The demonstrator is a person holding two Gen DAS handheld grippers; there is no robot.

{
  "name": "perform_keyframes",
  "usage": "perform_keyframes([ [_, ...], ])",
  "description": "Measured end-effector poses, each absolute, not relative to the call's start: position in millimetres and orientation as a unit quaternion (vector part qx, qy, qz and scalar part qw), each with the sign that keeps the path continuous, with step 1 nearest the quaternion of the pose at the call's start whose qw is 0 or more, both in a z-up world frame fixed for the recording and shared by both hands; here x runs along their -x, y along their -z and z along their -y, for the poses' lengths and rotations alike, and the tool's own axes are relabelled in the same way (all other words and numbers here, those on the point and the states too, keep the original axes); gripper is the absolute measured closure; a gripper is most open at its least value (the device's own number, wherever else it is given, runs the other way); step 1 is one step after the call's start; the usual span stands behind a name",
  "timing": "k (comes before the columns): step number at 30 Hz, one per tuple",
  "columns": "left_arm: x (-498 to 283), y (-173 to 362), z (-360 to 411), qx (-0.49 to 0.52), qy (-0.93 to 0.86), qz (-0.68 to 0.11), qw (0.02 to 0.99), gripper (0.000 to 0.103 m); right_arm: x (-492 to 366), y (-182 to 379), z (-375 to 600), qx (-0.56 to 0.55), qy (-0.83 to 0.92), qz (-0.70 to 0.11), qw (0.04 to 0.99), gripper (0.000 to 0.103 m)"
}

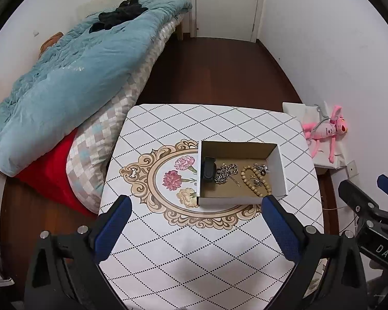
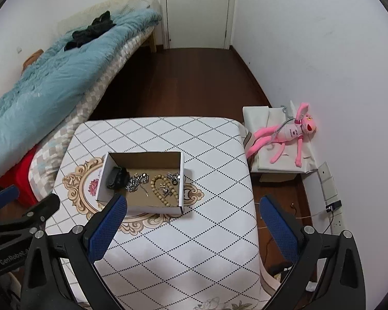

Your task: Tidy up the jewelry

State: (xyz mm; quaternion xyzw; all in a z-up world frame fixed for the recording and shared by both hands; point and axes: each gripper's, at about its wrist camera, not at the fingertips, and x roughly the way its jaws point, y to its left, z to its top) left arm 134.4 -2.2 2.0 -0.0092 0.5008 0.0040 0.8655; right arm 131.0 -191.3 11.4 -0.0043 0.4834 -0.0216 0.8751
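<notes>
An open cardboard box [image 1: 276, 173] [image 2: 179, 206] stands on a table with a diamond-patterned cloth [image 1: 194, 245] [image 2: 194, 245]. Inside lie a black band [image 1: 209, 169] [image 2: 116, 178], a silver chain [image 1: 226, 173] [image 2: 135, 182], a tan bead bracelet [image 1: 256, 180] [image 2: 165, 188] and small silver pieces [image 1: 261, 169] [image 2: 173, 177]. My left gripper [image 1: 194, 222] is open, held above the table just in front of the box, with nothing between its fingers. My right gripper [image 2: 191, 222] is open too, held near the table's right side, and shows at the right edge of the left wrist view [image 1: 370, 196].
A bed with a teal quilt [image 1: 72, 77] [image 2: 51, 82] and a red cover runs along the left. A pink plush toy [image 1: 326, 129] [image 2: 287, 134] lies on a white box by the right wall. Dark wood floor leads to a white door [image 1: 227, 5] [image 2: 196, 10].
</notes>
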Motion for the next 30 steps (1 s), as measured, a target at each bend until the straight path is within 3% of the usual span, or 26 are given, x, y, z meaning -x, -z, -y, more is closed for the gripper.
perform_keyframes([
  [30, -143, 7, 4, 0.005, -0.012, -0.514, 0.858, 0.001, -147, -3, 188, 0.017, 0.013, -0.512, 0.859, 0.000],
])
